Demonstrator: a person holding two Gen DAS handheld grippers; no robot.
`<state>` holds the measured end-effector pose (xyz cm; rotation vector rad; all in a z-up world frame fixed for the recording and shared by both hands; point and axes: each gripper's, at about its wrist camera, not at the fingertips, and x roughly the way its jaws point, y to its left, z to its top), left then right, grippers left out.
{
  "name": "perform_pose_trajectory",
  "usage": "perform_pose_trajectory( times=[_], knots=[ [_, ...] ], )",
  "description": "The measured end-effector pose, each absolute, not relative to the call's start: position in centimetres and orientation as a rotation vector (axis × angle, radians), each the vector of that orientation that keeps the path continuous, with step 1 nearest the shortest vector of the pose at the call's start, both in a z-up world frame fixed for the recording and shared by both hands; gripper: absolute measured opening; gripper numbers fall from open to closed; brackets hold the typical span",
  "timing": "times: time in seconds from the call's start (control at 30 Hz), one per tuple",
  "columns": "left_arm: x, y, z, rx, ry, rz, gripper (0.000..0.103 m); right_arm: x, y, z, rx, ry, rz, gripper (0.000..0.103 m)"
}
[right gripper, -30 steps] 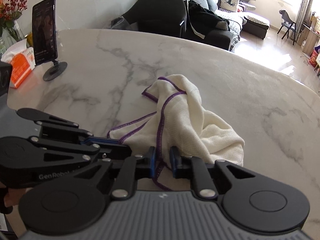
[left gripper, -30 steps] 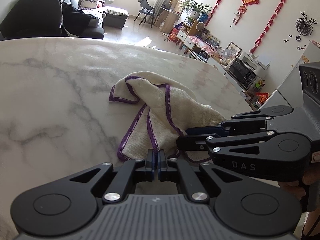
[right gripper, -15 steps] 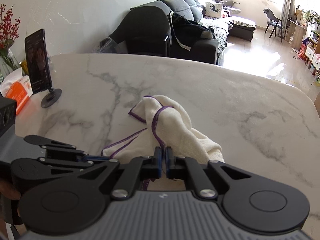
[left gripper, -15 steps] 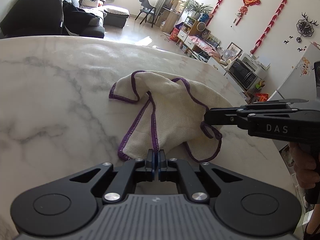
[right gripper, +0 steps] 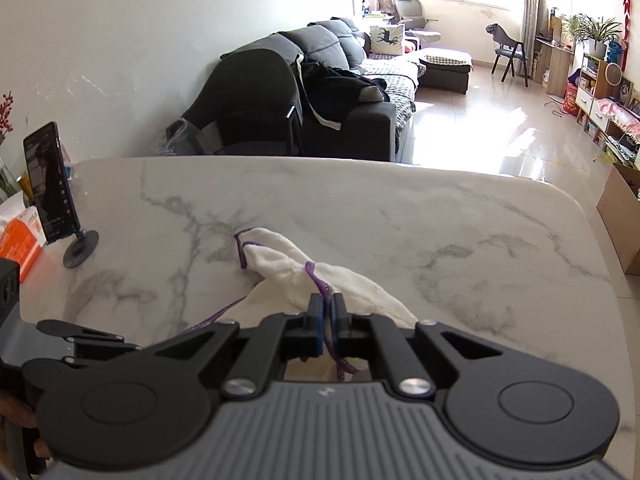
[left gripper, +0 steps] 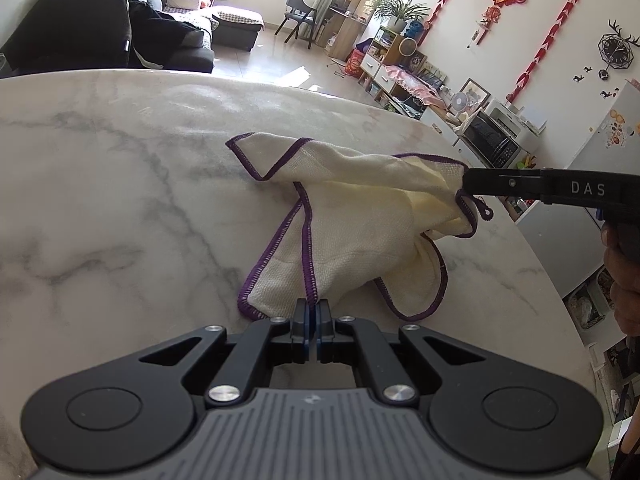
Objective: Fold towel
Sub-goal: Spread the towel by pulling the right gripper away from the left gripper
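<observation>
a: left wrist view first. what's there?

b: the left claw (left gripper: 312, 312) is clenched on the near edge of the towel (left gripper: 352, 248), a cream cloth with purple stitched trim. the towel lies partly on the marble surface (left gripper: 100, 200), and its right corner is lifted off it by the right claw (left gripper: 466, 180), which pinches that corner tight.

a: any writing?

b: "das" in pale letters on the side of the right claw's arm. a hand (left gripper: 624, 264) shows at the right edge behind it.

a: containers?

b: none on the surface; nothing to tell of contents.

a: and the right wrist view?

b: the right claw (right gripper: 328, 312) is closed on the purple hem of the towel (right gripper: 360, 284), which bunches up in front of it. the left claw's arm shows at the lower left. a phone on a stand (right gripper: 52, 200) is upright near the left edge of the surface (right gripper: 440, 232), with an orange box (right gripper: 20, 244) just beside it; its print is too blurred to read.
</observation>
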<state>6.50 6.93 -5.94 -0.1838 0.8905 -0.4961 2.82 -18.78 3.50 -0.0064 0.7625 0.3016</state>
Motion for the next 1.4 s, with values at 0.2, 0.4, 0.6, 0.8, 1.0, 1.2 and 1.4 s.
perform_pose_trajectory(
  times=[0.2,0.4,0.6,0.8,1.0,1.2,1.4],
  knots=[
    [6.6,7.3,-5.7,-0.17,0.896,-0.466,0.002,3.0,-19.8,3.2,0.015,0.769,0.275,0.004],
    [6.8,7.6,-5.6,-0.161,0.897,-0.44,0.002,3.6,-20.9,2.7,0.025,0.784,0.232,0.004],
    [6.8,8.0,-5.7,-0.156,0.896,-0.421,0.002,4.2,-21.6,1.7,0.028,0.809,0.196,0.004],
    [6.7,8.3,-5.5,-0.15,0.896,-0.406,0.002,4.7,-22.2,0.9,0.032,0.831,0.175,0.004],
    [6.5,8.4,-5.3,-0.144,0.895,-0.397,0.002,5.1,-22.7,0.1,0.029,0.852,0.145,0.005],
    [6.5,8.5,-5.1,-0.138,0.897,-0.382,0.002,5.4,-23.7,-0.6,0.035,0.865,0.103,0.005],
    [6.4,8.4,-5.0,-0.131,0.899,-0.376,0.003,5.8,-24.7,-1.2,0.028,0.873,0.041,0.011]
  ],
)
